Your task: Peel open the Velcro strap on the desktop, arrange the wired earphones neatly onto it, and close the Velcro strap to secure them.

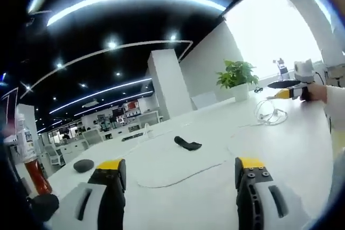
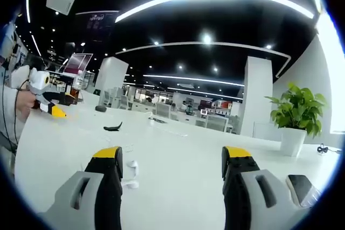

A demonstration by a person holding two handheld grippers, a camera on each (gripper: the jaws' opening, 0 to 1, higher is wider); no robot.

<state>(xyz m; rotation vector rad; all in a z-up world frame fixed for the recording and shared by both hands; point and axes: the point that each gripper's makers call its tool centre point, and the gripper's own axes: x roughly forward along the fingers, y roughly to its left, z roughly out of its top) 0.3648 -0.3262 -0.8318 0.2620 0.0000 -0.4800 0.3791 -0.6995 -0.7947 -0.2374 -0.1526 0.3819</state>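
A black Velcro strap [image 1: 187, 143] lies curled on the white desk [image 1: 161, 160], a short way beyond my left gripper [image 1: 180, 168], whose jaws stand open with nothing between them. The white wired earphones [image 1: 271, 116] lie in a loose tangle far right, just below my right gripper [image 1: 288, 91], which a hand holds there. In the right gripper view, my right gripper [image 2: 172, 160] is open and empty, with the white earbuds [image 2: 131, 173] on the desk beside its left jaw. The strap [image 2: 113, 127] lies farther off, and the left gripper [image 2: 51, 106] comes in at the left edge.
A thin white wire [image 1: 178, 176] runs across the desk ahead of the left jaws. A potted plant [image 1: 237, 76] stands at the back, a dark round object [image 1: 83, 165] and a bottle [image 1: 32, 160] on the left. A phone [image 2: 302, 189] lies by the right jaw.
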